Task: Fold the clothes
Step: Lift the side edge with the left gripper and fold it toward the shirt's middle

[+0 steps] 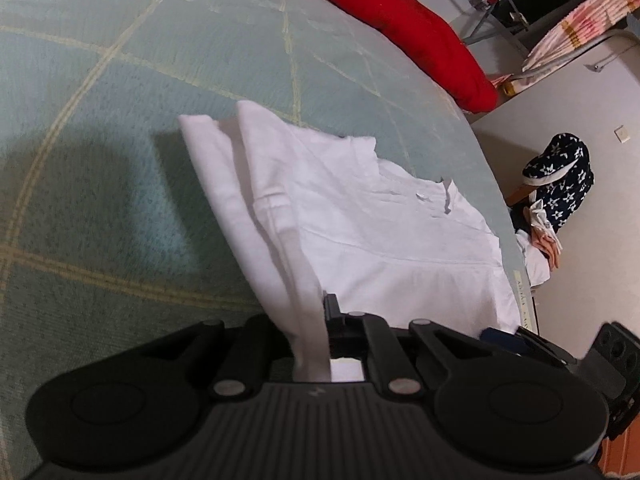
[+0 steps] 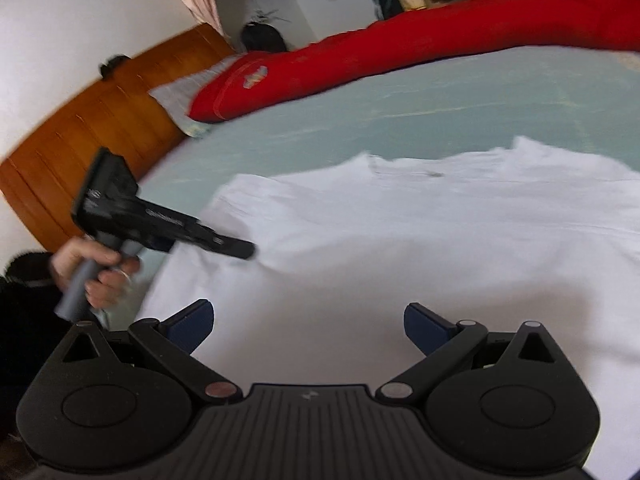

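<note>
Left wrist view: the left gripper [image 1: 326, 320] is clamping a raised edge of the white shirt [image 1: 360, 220] on the bed [image 1: 100, 120] — presumably to fold it over. Right wrist view: the right gripper [image 2: 308, 326] is hovering over the shirt, jaws apart — empty.

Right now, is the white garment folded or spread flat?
Partly folded. The white garment lies on the bed, with one edge doubled into layers and lifted, pinched in the shut left gripper.
</note>
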Available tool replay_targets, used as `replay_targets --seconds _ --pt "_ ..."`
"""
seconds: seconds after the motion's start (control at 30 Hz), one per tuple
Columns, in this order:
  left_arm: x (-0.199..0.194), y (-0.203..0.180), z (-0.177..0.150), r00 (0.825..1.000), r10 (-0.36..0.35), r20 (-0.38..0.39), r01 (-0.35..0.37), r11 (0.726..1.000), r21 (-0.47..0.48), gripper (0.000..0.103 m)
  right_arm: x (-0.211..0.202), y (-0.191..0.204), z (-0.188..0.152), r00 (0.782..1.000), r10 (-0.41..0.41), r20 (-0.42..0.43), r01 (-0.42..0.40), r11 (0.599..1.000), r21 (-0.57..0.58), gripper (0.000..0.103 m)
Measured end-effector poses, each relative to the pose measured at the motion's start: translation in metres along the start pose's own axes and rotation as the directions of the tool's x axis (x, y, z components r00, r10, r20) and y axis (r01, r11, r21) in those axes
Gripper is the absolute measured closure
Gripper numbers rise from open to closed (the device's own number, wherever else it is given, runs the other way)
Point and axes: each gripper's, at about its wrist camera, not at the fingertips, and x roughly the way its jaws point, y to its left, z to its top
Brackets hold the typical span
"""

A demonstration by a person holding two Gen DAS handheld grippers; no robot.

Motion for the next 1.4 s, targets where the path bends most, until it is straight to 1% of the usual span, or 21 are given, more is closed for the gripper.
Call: replay_targets --seconds 0.07,0.17,0.3,0.4,0.47,0.53,0.63,0.83,1.07,1.23,1.4 --pt "-0.001 -0.003 0.002 1.0 -0.005 0.004 0.005 1.0 -0.004 0.097 0.016 -0.001 0.003 1.0 0.019 -0.012 -0.019 1.0 0.019 0.0" --pt "-0.003 -0.007 0.003 1.0 -0.013 0.012 0.013 1.0 -0.003 0.097 0.036 -0.009 0.0 0.999 -0.01 -0.04 0.012 0.999 0.053 0.0" --pt "-0.005 -0.011 0.005 1.0 -0.016 0.019 0.016 1.0 0.002 0.097 0.033 -0.007 0.005 1.0 -0.012 -0.015 0.013 0.999 0.044 0.0" --pt "-0.007 -0.013 0.005 1.0 -0.017 0.02 0.017 1.0 0.006 0.097 0.041 -0.013 0.019 0.998 -0.058 0.012 0.057 0.998 0.037 0.0" --pt "-0.007 -0.014 0.005 1.0 -0.018 0.021 0.018 1.0 0.006 0.097 0.055 -0.025 0.026 0.997 -0.078 -0.008 0.078 0.995 0.063 0.0" --pt "-0.007 -0.016 0.006 1.0 -0.015 0.02 0.014 1.0 0.007 0.097 0.062 -0.033 0.032 0.997 -0.072 -0.019 0.073 0.994 0.082 0.0" --pt "-0.009 -0.021 0.006 1.0 -0.006 0.021 0.006 1.0 0.017 0.097 0.046 -0.029 0.032 0.998 -0.061 0.0 0.061 0.995 0.082 0.0" --pt "-0.017 -0.043 0.01 0.999 -0.019 0.036 0.017 0.999 0.045 0.097 -0.001 -0.028 0.011 0.996 -0.078 0.037 0.075 0.994 0.076 0.0" --pt "-0.024 -0.085 0.016 0.998 -0.041 0.046 0.036 0.995 0.091 0.097 -0.053 -0.03 -0.013 0.99 -0.124 0.069 0.121 0.991 0.053 0.0" --pt "-0.024 -0.121 0.021 0.998 -0.054 0.044 0.05 0.994 0.101 0.097 -0.08 -0.029 -0.024 0.983 -0.147 0.109 0.146 0.989 0.017 0.0" --pt "-0.015 -0.16 0.026 0.998 -0.046 0.035 0.042 0.992 0.115 0.097 -0.101 -0.031 -0.035 0.979 -0.15 0.14 0.151 0.989 0.004 0.0"
